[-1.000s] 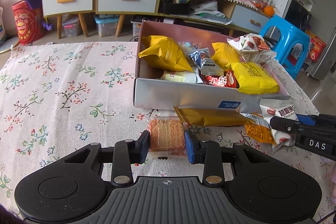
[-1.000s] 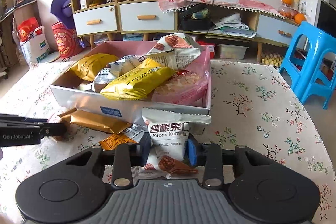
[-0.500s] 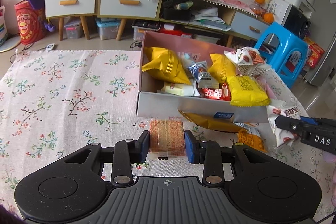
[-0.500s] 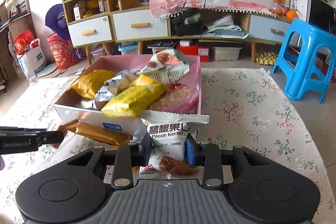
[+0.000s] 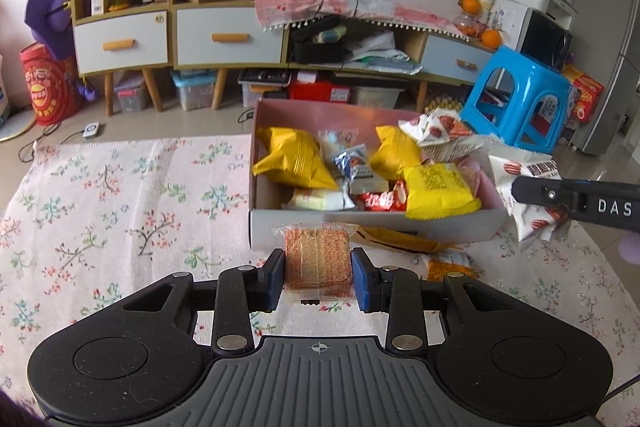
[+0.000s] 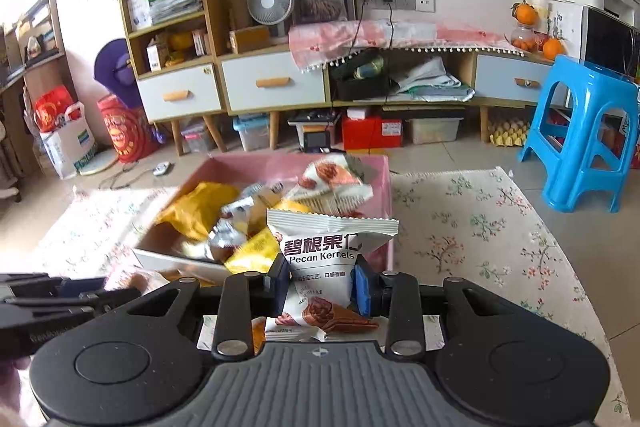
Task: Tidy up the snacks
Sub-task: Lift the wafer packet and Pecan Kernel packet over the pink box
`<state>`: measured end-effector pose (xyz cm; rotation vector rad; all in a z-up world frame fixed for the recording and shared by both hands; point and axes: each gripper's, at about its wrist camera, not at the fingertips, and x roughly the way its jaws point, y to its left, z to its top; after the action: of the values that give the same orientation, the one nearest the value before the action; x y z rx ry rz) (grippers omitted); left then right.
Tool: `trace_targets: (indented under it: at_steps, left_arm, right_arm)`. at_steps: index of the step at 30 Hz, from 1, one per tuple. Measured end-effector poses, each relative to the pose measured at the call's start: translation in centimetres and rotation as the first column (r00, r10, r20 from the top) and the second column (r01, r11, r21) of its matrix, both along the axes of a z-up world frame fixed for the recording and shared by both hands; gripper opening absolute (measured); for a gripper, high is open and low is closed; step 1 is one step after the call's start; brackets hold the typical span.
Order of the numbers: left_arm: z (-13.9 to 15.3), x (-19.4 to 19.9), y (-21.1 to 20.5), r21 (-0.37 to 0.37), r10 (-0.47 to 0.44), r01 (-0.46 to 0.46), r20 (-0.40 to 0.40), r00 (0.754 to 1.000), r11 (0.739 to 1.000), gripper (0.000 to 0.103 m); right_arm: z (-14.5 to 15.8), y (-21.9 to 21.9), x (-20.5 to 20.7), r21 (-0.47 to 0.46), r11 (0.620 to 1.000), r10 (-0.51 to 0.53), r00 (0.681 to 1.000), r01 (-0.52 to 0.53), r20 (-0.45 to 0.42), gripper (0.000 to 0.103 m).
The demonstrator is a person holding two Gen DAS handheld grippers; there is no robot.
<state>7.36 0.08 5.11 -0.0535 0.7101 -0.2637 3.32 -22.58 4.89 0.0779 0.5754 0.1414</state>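
Note:
My left gripper [image 5: 319, 273] is shut on a clear-wrapped orange cracker pack [image 5: 318, 259], held above the floral tablecloth just in front of the snack box [image 5: 360, 225]. My right gripper [image 6: 322, 281] is shut on a white pecan kernels packet [image 6: 326, 255], held up over the near right corner of the box [image 6: 382, 187]. The packet also shows in the left wrist view [image 5: 524, 187], at the box's right end. The open box holds several yellow, white and red snack bags.
A gold packet [image 5: 396, 239] and an orange packet [image 5: 446, 265] lie on the tablecloth [image 5: 120, 211] in front of the box. A blue stool [image 6: 584, 131] stands right of the table. Cabinets line the back wall.
Both grippers have risen with their snacks. The cracker pack lifted off the cloth, and the pecan packet moved up beside the box's right end.

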Motion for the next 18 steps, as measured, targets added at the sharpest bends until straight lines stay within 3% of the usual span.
trace_targets:
  at_steps: [12,18]
  left_arm:
    - [3.2,1.3,-0.1,0.059,-0.019,0.012,0.131,0.991,0.998,0.032]
    - [4.4,4.2,-0.3,0.015,-0.017,0.014,0.211,0.977,1.0,0.032]
  right_arm:
    - [1.8,0.4,2.1,0.115,0.993,0.021,1.0,-0.02,-0.002,0.021]
    - [2.5,1.5,4.1,0.131,0.99,0.04,0.999,-0.043,0.021,0.021]
